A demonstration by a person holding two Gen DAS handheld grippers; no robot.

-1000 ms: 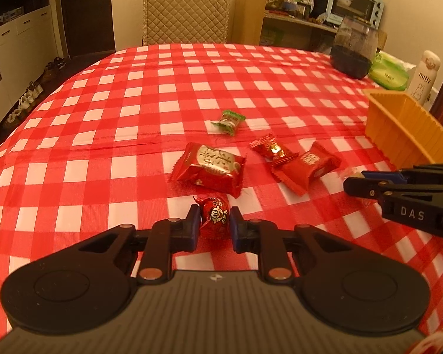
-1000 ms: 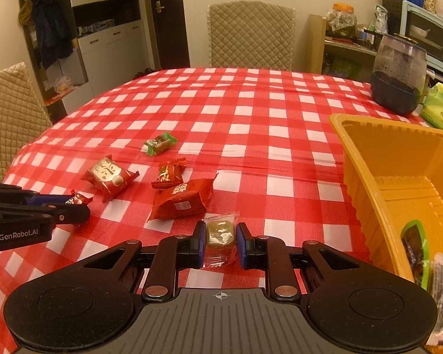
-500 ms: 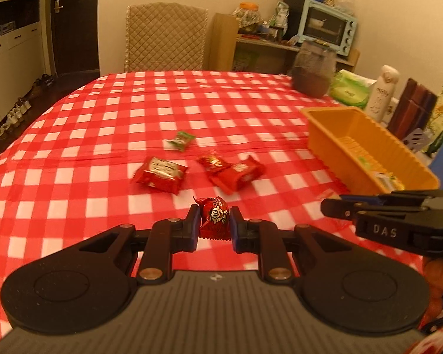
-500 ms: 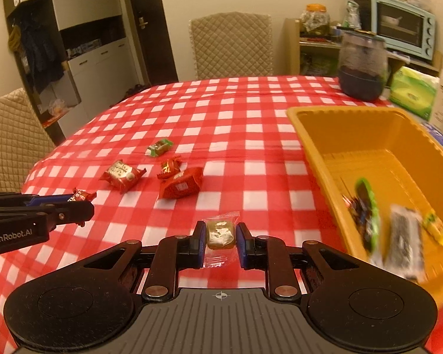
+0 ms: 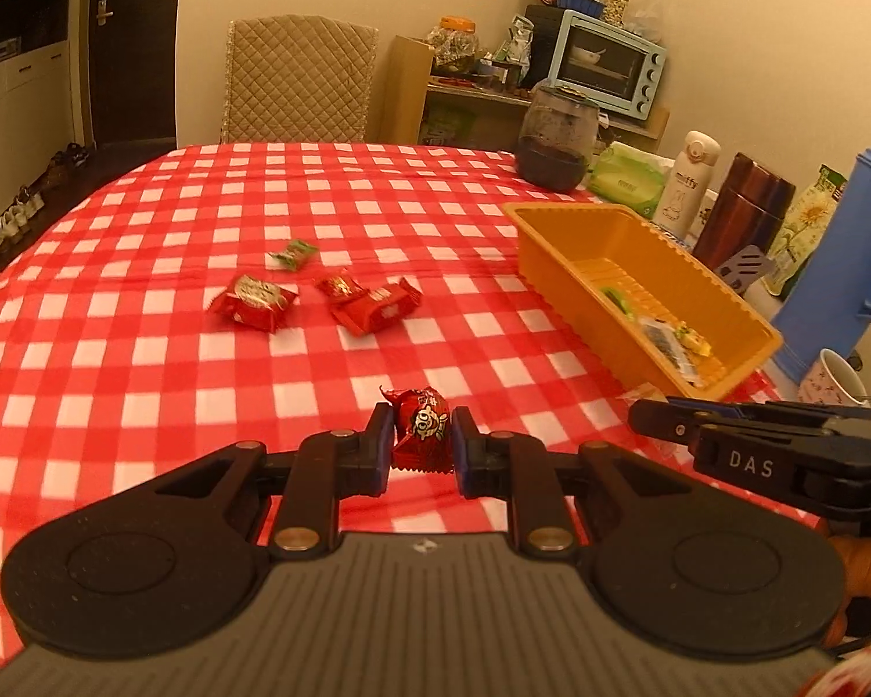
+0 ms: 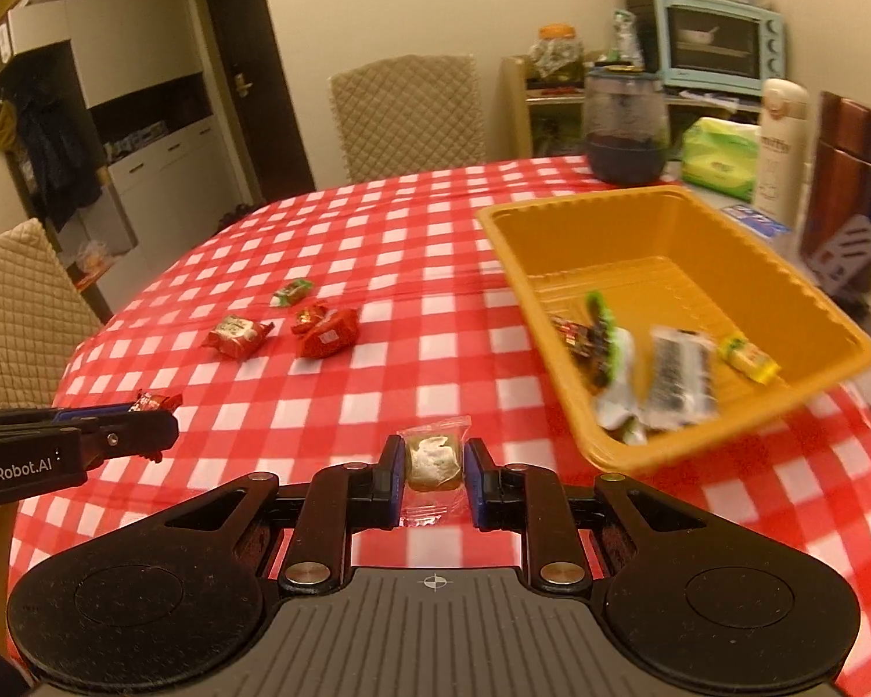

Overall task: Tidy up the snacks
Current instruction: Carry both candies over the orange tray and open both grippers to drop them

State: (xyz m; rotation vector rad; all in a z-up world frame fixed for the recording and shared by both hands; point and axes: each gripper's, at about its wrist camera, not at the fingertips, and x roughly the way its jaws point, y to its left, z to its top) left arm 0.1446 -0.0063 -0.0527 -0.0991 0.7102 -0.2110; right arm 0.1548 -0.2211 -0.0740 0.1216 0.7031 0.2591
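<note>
Checked table (image 5: 145, 221), orange bin (image 6: 551, 267) right. My left gripper (image 5: 421, 441) pinches a red candy (image 5: 423, 430), right gripper (image 6: 434, 467) a clear-wrapped sweet (image 6: 434, 459), both for binning.

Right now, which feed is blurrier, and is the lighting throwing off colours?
Right wrist view: motion blur smears the yellow bin and the packets inside it. Left wrist view: sharper, the red candy in the left tool reads clearly. Both views: warm orange cast, fisheye bending at the edges.
</note>
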